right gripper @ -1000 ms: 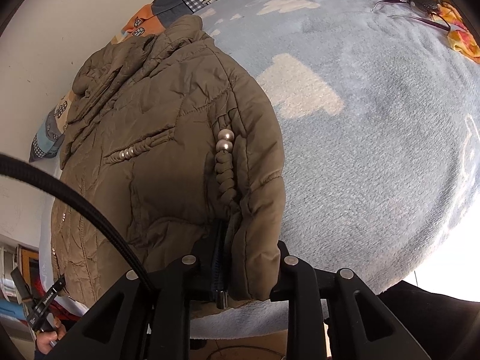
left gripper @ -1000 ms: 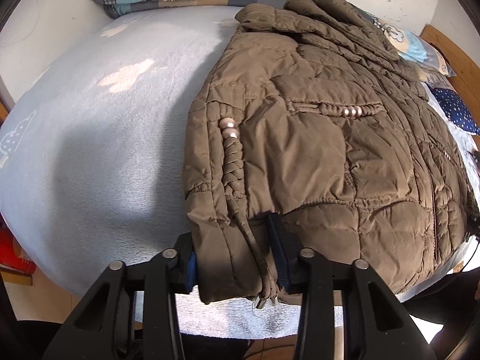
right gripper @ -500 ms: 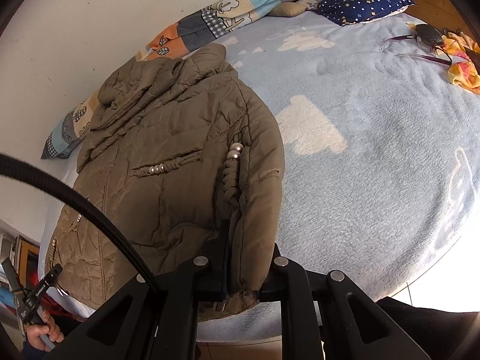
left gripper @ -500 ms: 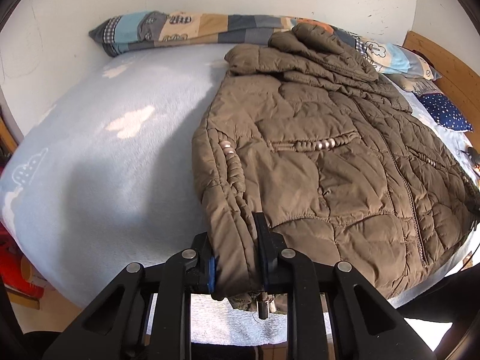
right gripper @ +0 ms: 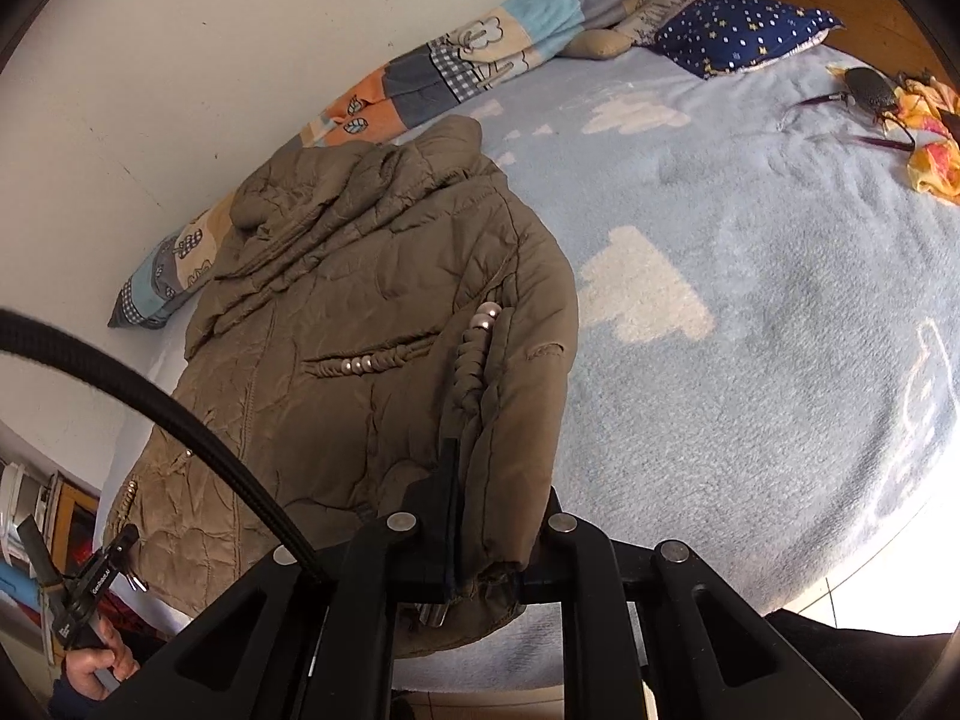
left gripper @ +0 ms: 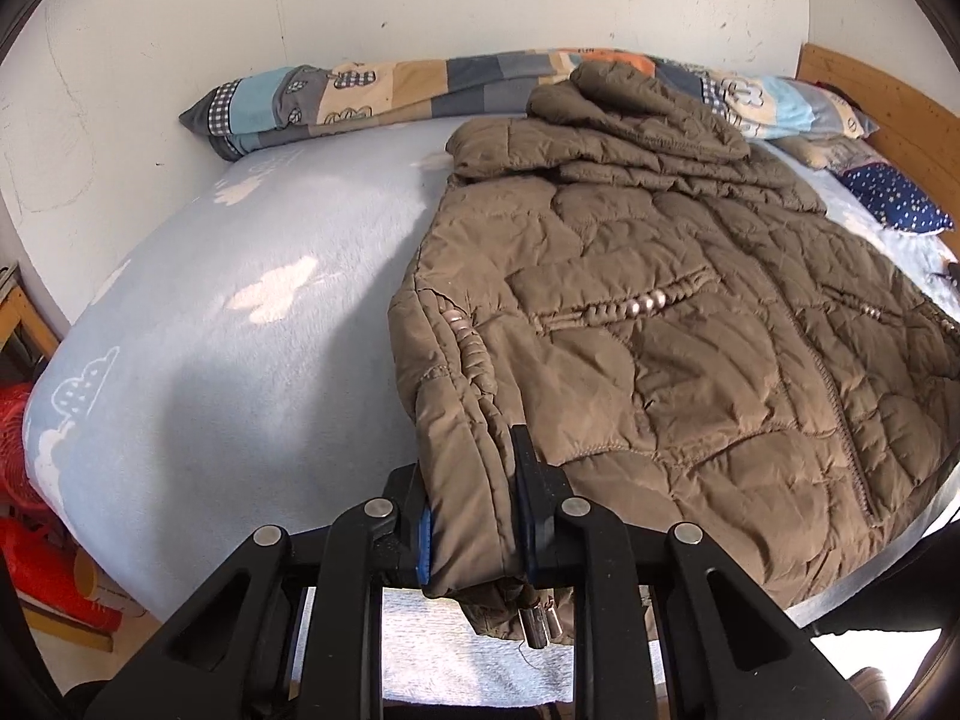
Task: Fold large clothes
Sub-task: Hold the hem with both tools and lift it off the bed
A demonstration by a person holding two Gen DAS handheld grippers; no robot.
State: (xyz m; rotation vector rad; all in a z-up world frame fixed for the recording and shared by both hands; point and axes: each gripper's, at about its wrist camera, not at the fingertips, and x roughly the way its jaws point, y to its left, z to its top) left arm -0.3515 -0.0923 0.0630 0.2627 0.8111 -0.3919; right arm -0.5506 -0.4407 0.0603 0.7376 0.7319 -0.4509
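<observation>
The bed (left gripper: 198, 372), covered in a pale blue blanket with white cloud shapes, fills both views and stands against a white wall (left gripper: 420, 0), a patchwork bolster (left gripper: 372, 90) along the far edge. The brown quilted jacket (left gripper: 690, 330) lies front-up across it, collar toward the wall, hem at the near edge.

The left gripper (left gripper: 471, 528) is closed tight on one bottom corner of the jacket. The right gripper (right gripper: 498, 540) is likewise clamped on the opposite corner, by the braided trim (right gripper: 474, 360).

Risk, as judged: the padded fabric is slick and bulky; an uneven lift could let a corner slide from the jaws, or drag the hem off the bed edge. The dangling metal cord ends (left gripper: 537, 627) could snag.

A navy starred pillow (right gripper: 744, 30) and a yellow cloth (right gripper: 933, 144) lie well apart from the jacket.
</observation>
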